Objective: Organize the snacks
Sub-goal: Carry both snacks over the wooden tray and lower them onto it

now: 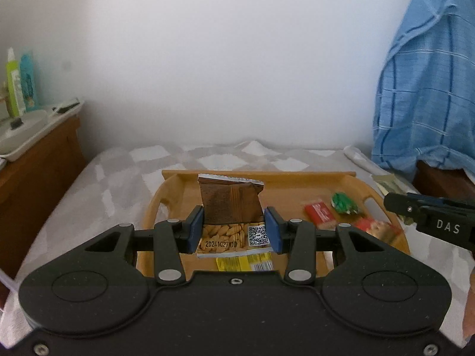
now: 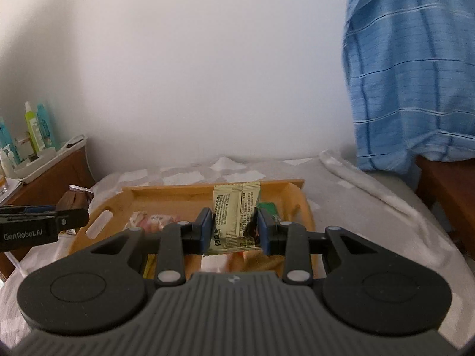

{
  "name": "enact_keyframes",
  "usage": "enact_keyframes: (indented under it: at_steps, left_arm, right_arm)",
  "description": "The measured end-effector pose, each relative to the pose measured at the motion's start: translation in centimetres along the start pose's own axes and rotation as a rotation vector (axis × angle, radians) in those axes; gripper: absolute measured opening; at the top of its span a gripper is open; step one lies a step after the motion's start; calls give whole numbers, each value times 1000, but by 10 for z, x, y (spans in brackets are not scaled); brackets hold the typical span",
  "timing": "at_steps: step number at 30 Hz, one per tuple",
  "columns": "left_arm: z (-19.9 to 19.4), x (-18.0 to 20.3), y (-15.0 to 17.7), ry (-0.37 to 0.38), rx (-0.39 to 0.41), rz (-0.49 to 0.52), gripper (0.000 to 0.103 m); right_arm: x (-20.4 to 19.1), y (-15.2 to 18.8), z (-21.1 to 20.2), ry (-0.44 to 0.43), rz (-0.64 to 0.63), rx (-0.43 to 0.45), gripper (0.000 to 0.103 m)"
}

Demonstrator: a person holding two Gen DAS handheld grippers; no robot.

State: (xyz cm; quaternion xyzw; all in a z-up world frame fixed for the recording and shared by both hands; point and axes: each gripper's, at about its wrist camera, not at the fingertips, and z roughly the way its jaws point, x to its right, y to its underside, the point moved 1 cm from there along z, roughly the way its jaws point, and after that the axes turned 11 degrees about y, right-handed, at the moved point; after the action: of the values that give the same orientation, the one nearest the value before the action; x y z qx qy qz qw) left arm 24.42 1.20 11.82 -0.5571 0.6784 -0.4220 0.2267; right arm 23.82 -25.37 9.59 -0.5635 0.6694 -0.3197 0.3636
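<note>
My left gripper (image 1: 234, 228) is shut on a brown snack packet (image 1: 231, 204), held upright above the wooden tray (image 1: 166, 190). Under it in the tray lie a peanut-print packet (image 1: 225, 238) and a yellow packet (image 1: 243, 262). A red packet (image 1: 320, 212), a green packet (image 1: 343, 203) and a clear red-and-white packet (image 1: 377, 227) lie on the tray's right side. My right gripper (image 2: 234, 228) is shut on a pale yellow-green snack packet (image 2: 234, 216), raised over the tray (image 2: 178, 192). The left gripper's fingers (image 2: 44, 216) with the brown packet (image 2: 72, 200) show at the left edge.
The tray rests on a bed with a grey-and-white checked blanket (image 1: 118, 172). A wooden nightstand (image 1: 38, 154) at the left carries bottles (image 1: 20, 83) and a white tray. A blue striped shirt (image 1: 427, 89) hangs at the right over wooden furniture (image 2: 445, 184).
</note>
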Motion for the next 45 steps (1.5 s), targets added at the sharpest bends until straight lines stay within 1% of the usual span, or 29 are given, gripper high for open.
enact_keyframes:
  at_steps: [8, 13, 17, 20, 25, 29, 32, 34, 41, 42, 43, 44, 45]
  left_arm:
    - [55, -18, -19, 11, -58, -58, 41]
    - [86, -27, -31, 13, -98, -73, 41]
    - [109, -40, -38, 22, -147, -119, 41]
    - [125, -50, -40, 22, -174, -146, 41]
    - [146, -55, -37, 30, -199, -167, 41]
    - [158, -53, -30, 20, -226, -158, 41]
    - [166, -53, -24, 15, -240, -156, 41]
    - [169, -52, -20, 13, -244, -150, 41]
    - [172, -50, -20, 0, -251, -127, 42]
    - [172, -49, -19, -4, -252, -125, 43]
    - [172, -48, -19, -11, -252, -124, 44]
    - [171, -47, -19, -14, -250, -124, 47]
    - [170, -46, -20, -12, -247, -124, 50]
  right_arm:
    - [-12, -22, 58, 19, 11, -82, 37]
    - [-10, -28, 82, 35, 5, -119, 37]
    - [-5, -35, 101, 33, 6, -150, 37]
    - [-5, -38, 114, 28, 2, -182, 37]
    - [-10, -35, 135, 22, 1, -231, 37]
    - [-17, -30, 147, 15, -20, -259, 38]
    - [-23, -25, 155, 25, -46, -275, 37]
    - [-24, -23, 157, 37, -59, -268, 37]
    - [-25, -23, 160, 40, -69, -266, 38]
    - [-25, -23, 161, 40, -72, -266, 39]
    - [-25, -24, 160, 39, -72, -264, 42]
    - [-25, -24, 160, 38, -72, -260, 50]
    - [-25, -24, 159, 40, -71, -255, 51]
